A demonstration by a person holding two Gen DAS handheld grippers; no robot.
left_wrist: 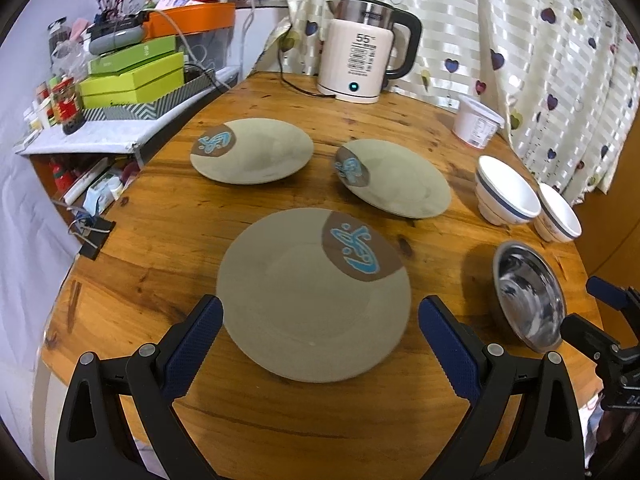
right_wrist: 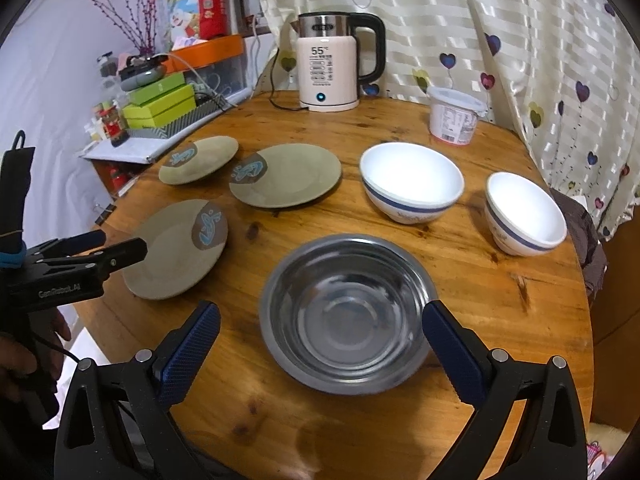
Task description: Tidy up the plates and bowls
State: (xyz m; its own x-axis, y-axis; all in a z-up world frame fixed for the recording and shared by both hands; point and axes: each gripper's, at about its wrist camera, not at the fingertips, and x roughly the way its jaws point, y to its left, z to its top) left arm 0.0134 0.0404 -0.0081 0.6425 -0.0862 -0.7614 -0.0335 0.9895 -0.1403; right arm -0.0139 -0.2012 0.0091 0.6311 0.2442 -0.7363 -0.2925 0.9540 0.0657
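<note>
1. At the far left, beyond the edge of my round wooden table [left_wrist: 168, 240], a side shelf holds green boxes [left_wrist: 134, 76] stacked on a striped tray.
2. My left gripper [left_wrist: 320, 332] hangs low over the near part of the table, its blue-padded jaws spread wide and holding nothing. The nearest grey-green plate [left_wrist: 316, 296] lies flat between and just beyond them, untouched, its brown patch with a blue design turned to the far right.
3. Further back lie two more matching plates: one at the far left [left_wrist: 252, 150] and one to its right [left_wrist: 394, 178], each flat on the wood and apart from the others.
4. At the back of the table stands a cream electric kettle [left_wrist: 360, 64] with a black handle, showing "55".
5. My right gripper [right_wrist: 320, 336] is also spread wide and empty. A steel bowl [right_wrist: 346, 314] sits upright on the table between its jaws, not touched by either one.
6. Behind that bowl is a white bowl with a blue band [right_wrist: 412, 182]; a second one like it [right_wrist: 524, 214] stands to its right, apart.
7. A white lidded tub [right_wrist: 454, 114] stands at the back right, near the heart-patterned curtain [right_wrist: 520, 40].
</note>
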